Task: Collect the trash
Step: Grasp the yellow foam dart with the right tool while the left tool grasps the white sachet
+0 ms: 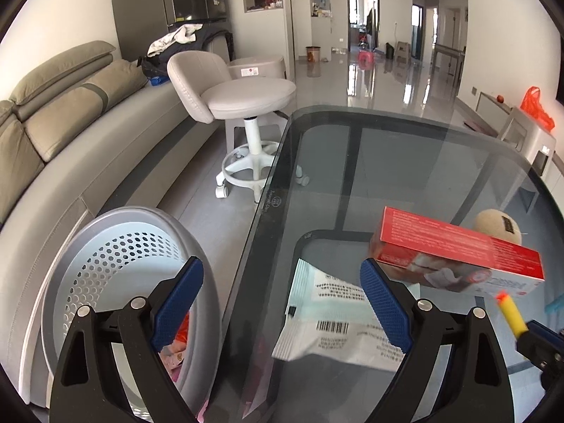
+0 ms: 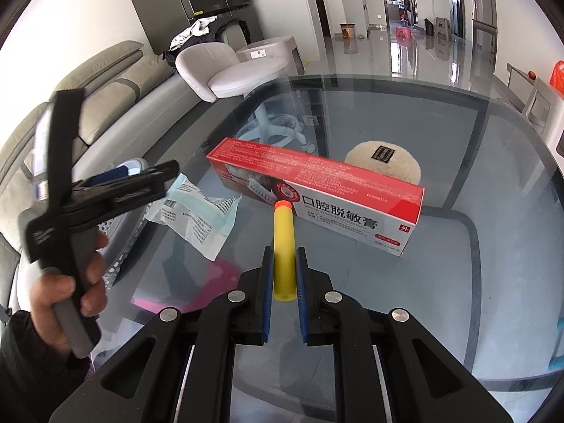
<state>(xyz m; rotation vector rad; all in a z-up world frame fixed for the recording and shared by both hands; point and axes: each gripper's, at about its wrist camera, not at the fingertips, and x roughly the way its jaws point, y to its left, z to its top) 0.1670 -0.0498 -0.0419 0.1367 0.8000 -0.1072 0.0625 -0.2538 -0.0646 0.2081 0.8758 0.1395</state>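
Note:
My right gripper (image 2: 284, 259) is shut on a yellow foam dart (image 2: 283, 243) with an orange tip, held above the glass table (image 2: 458, 282); the dart also shows in the left wrist view (image 1: 510, 312). My left gripper (image 1: 282, 275) is open and empty, straddling the table's left edge, with its left finger over a grey perforated bin (image 1: 116, 257) that holds some trash. A torn white and teal wrapper (image 1: 331, 320) lies on the glass between the fingers; it also shows in the right wrist view (image 2: 197, 215). A red toothpaste box (image 2: 317, 190) lies behind it.
A round cream pad (image 2: 384, 165) sits behind the box. A white swivel stool (image 1: 243, 105) and a grey sofa (image 1: 70, 112) stand left of the table. A pink item (image 2: 211, 282) lies under the glass.

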